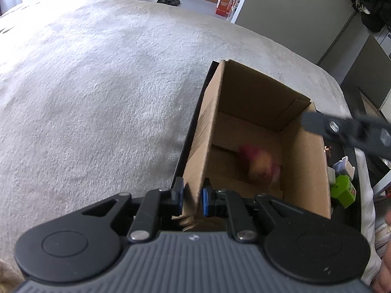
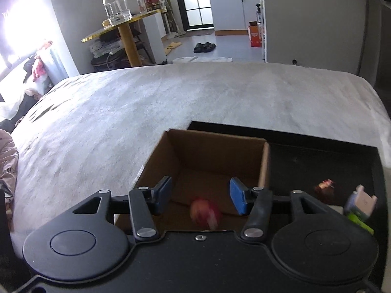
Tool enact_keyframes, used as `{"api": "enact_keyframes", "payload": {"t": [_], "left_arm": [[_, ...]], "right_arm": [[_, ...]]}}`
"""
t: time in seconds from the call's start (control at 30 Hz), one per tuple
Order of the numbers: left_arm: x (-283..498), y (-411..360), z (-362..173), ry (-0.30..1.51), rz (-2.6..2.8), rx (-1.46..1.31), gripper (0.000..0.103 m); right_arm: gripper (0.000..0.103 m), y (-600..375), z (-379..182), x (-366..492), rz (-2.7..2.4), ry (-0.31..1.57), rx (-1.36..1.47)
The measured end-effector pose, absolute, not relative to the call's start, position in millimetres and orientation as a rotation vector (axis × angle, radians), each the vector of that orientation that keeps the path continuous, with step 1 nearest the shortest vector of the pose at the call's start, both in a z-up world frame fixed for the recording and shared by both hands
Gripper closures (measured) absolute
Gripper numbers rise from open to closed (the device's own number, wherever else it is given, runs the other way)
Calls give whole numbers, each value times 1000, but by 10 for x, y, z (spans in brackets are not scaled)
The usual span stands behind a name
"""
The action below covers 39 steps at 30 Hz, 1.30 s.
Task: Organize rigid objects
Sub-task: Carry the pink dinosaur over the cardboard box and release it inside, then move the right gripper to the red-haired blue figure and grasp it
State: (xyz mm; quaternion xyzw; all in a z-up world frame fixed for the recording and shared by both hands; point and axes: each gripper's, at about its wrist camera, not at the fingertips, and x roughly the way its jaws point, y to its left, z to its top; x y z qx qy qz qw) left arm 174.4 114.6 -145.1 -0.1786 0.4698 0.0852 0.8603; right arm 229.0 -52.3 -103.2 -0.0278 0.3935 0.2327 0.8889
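An open cardboard box [image 1: 256, 97] stands on a black tray [image 2: 317, 161] on the grey bedcover. My left gripper [image 1: 191, 193] is shut on the box's near left wall, one blue pad on each side of it. My right gripper [image 2: 200, 193] hangs open over the box [image 2: 215, 156], with nothing between its pads. Below it, inside the box, is a blurred red and yellow object [image 2: 205, 211], also visible in the left wrist view as a red and yellow blur [image 1: 259, 163] on the box floor. A finger [image 1: 315, 122] of the right gripper reaches over the box's right rim.
Small toys lie on the tray right of the box: a green block [image 1: 343, 191], a pale purple piece [image 2: 361, 202] and a dark red item [image 2: 325, 186]. The grey bedcover [image 2: 171, 102] spreads left and beyond. Furniture and slippers [image 2: 204, 47] stand on the floor past the bed.
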Motion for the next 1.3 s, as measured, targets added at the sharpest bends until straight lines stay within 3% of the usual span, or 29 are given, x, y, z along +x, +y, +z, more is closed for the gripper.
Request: {"api": "enact_keyframes", "payload": {"t": [0.87,1.1,1.3], "left_arm": [[1782,919,-1467,1011,233,-188,90],[1814,853,-1464,1021,262,-134,90],[1877,780,-1488,1046,280,-89,90]], "right_arm": [[48,-1846,-1219,2102,323,871,-17],[38,-1997,-1403,2178,320,884,13],[37,-2060,-1646,2196,350,892,44]]}}
